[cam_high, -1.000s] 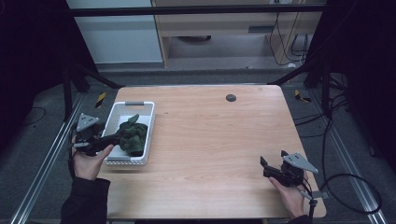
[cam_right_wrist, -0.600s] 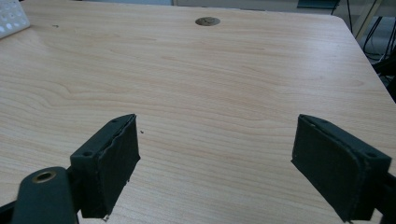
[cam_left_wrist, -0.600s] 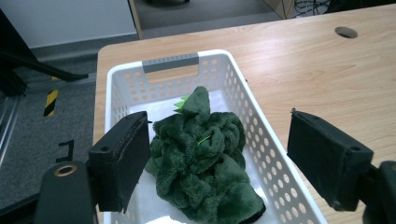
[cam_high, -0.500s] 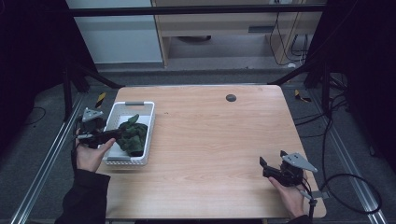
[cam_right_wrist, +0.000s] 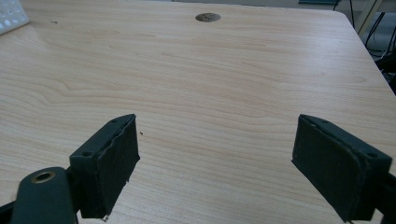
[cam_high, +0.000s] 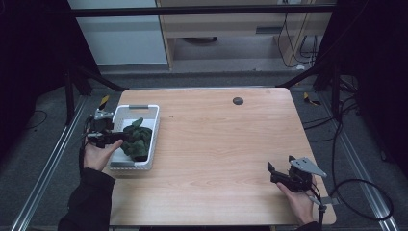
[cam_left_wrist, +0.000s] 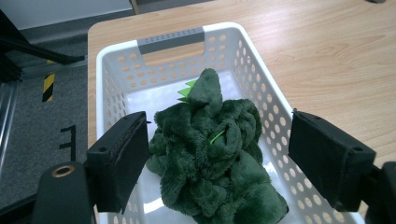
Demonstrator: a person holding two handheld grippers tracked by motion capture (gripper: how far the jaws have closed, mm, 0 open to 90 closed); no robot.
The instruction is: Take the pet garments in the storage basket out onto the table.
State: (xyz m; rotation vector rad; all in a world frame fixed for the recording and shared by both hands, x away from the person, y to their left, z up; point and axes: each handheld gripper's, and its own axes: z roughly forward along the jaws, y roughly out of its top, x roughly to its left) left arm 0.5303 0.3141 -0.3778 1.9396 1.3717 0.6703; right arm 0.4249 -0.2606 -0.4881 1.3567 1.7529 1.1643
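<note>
While one basket point(cam_left_wrist: 261, 88) holds one green plush point(cam_left_wrist: 210, 163), two grippers gape.

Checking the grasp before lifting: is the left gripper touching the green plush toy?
Cannot tell. In the left gripper view the left gripper stands open around the green plush toy; one pad sits flush against the fur, no clear gap.

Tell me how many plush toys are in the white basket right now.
1. A dark green plush toy lies bunched up in the white basket, between the open jaws of the left tongs. Something smaller could be hidden underneath it.
</note>
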